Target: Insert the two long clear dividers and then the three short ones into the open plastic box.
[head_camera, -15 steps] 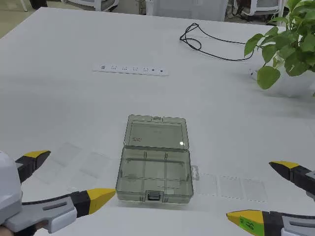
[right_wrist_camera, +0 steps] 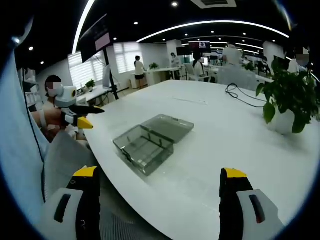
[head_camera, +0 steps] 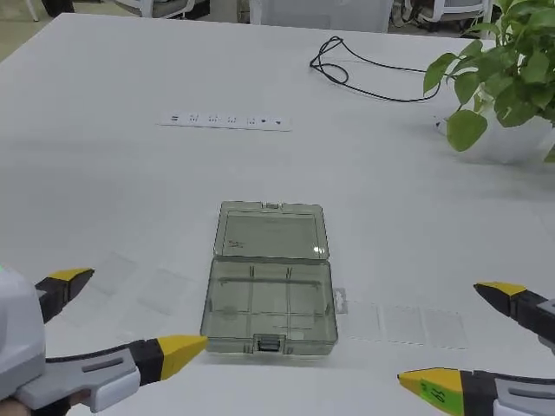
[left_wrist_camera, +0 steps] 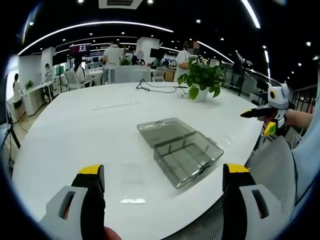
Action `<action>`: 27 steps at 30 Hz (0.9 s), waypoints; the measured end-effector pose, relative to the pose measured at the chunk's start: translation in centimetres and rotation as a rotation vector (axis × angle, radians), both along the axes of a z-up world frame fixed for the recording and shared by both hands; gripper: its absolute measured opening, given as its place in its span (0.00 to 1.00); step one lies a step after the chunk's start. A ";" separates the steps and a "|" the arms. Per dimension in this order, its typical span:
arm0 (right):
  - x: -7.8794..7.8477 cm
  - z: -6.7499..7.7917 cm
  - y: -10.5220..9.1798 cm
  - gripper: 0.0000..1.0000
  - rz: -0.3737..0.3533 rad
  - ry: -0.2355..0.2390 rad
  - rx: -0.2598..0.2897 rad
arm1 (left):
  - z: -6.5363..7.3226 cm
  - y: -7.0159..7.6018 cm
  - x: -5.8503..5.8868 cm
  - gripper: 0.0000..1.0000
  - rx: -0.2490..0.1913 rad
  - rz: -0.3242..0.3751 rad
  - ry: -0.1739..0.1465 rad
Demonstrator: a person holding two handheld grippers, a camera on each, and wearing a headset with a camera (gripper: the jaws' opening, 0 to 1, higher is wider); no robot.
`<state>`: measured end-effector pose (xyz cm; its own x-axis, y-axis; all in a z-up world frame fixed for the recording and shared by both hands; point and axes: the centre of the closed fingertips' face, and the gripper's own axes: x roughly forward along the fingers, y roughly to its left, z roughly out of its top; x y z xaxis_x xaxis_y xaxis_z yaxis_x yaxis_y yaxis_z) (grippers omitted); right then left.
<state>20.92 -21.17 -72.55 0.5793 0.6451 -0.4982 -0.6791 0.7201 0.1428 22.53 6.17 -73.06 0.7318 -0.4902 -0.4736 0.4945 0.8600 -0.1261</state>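
I note a white table (head_camera: 104, 173). A white power strip (head_camera: 224, 120) lies flat on its far half. A black cable (head_camera: 347, 74) loops beyond it to the right, near a leafy potted plant (head_camera: 499, 82). People (left_wrist_camera: 112, 52) stand behind the table.

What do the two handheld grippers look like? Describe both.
The left gripper and right gripper match: two tapering black jaws capped in yellow, on light grey arms, with a white housing behind. One yellow tip of the right gripper bears a small green marking.
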 end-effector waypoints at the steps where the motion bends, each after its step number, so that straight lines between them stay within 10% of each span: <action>1: 0.0 0.1 0.0 1.00 -0.004 0.000 0.008 | 0.0 0.0 0.0 1.00 0.002 -0.001 0.000; 27: 0.2 0.0 0.2 1.00 0.011 -0.008 -0.012 | 0.2 0.1 0.0 1.00 0.000 0.002 -0.003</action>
<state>21.16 -21.00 -72.50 0.5759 0.6460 -0.5011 -0.6883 0.7138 0.1290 22.58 6.25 -72.84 0.7346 -0.4886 -0.4709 0.4929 0.8611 -0.1246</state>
